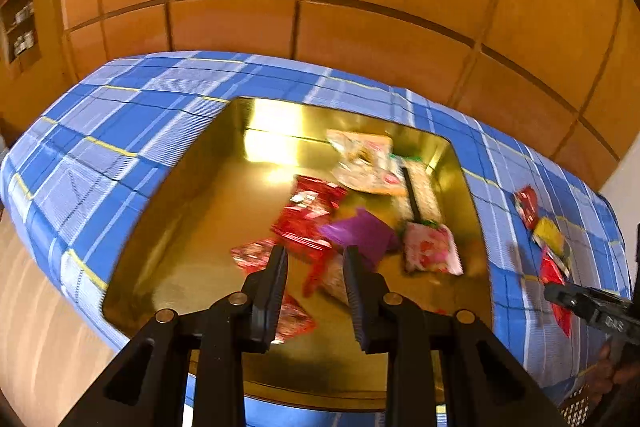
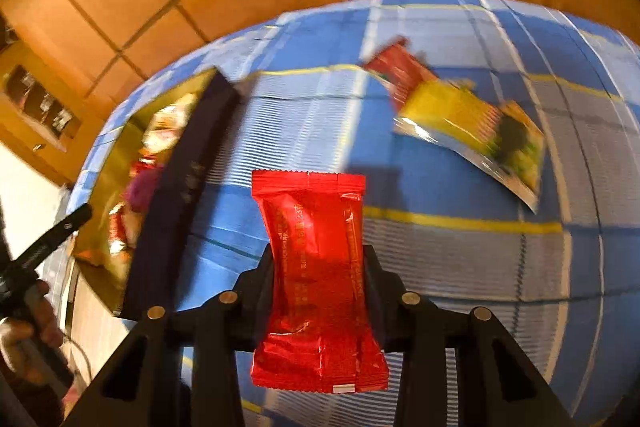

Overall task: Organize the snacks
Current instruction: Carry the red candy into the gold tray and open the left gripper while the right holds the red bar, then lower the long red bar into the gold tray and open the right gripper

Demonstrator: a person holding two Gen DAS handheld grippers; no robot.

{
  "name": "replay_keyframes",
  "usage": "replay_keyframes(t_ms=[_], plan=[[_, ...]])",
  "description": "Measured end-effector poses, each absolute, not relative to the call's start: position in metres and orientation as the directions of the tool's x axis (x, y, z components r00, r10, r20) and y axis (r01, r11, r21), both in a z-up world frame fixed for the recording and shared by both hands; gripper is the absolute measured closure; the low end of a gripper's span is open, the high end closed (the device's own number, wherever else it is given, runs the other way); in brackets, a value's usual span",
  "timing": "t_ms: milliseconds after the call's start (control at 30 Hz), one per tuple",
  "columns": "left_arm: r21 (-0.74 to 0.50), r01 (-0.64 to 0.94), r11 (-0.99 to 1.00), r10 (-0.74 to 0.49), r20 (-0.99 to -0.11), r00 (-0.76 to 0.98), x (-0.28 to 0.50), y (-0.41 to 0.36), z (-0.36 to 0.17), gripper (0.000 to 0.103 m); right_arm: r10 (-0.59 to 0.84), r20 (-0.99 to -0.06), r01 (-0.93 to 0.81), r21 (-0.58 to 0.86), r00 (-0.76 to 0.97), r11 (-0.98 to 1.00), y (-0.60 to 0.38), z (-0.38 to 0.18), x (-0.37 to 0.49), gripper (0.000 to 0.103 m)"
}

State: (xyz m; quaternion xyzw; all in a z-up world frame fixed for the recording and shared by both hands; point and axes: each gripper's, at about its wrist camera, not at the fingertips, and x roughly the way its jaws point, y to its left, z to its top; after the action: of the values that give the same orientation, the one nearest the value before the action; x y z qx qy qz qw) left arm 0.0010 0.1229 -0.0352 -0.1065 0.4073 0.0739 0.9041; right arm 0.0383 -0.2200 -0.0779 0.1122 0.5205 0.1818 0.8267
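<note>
**Red packet held above the cloth, gold tin waiting to the left**

At the left of the scene, the gold tin (image 1: 192, 267) is seen set on the blue checked tablecloth (image 1: 120, 131), with a loose heap of snack packets (image 1: 316, 223) already lying inside it, red, purple and pink among them. The left gripper (image 1: 316, 267) is held over the tin with a narrow gap between its pads; nothing appears to be pinched there, though blur makes this hard to confirm.

Further right, the red packet (image 2: 316, 267) is pinched across its middle by the right gripper (image 2: 320, 259) and is hanging clear above the cloth. The tin's dark outer wall (image 2: 180, 187) is seen to its left.

Beyond it to the right, a yellow packet (image 2: 452, 111) and another red packet (image 2: 396, 67) are left lying on the cloth, overlapping.

The step in hand is judged to be the carry to the tin. It would be done well if the packet were kept level and lifted over the tin wall, not dragged against it, brought over a bare patch of the tin floor, and released low so that it is laid flat beside the heap and not on top of it
</note>
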Motion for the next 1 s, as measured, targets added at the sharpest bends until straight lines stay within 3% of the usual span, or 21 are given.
replay_keyframes(t_ms=[300,467,667,1000], plan=[[-0.123,-0.350,0.929,0.167,-0.705,0.689,-0.019,0.170,-0.012,0.074,0.586,-0.735,-0.602,0.308,0.341,0.737,-0.093,-0.016,0.040,0.063],[-0.135,-0.370,0.919,0.170,-0.710,0.683,-0.024,0.181,-0.014,0.074,0.579,-0.769,-0.727,0.232,0.270,0.647,-0.020,-0.022,0.037,0.062],[-0.139,-0.349,0.927,0.147,-0.720,0.678,-0.024,0.175,-0.020,0.074,0.554,-0.811,-0.777,0.222,0.188,0.589,0.019,-0.049,0.029,0.058],[-0.113,-0.275,0.955,0.108,-0.730,0.675,-0.017,0.146,-0.023,0.074,0.522,-0.823,-0.730,0.213,0.225,0.649,-0.007,-0.056,0.025,0.060]])
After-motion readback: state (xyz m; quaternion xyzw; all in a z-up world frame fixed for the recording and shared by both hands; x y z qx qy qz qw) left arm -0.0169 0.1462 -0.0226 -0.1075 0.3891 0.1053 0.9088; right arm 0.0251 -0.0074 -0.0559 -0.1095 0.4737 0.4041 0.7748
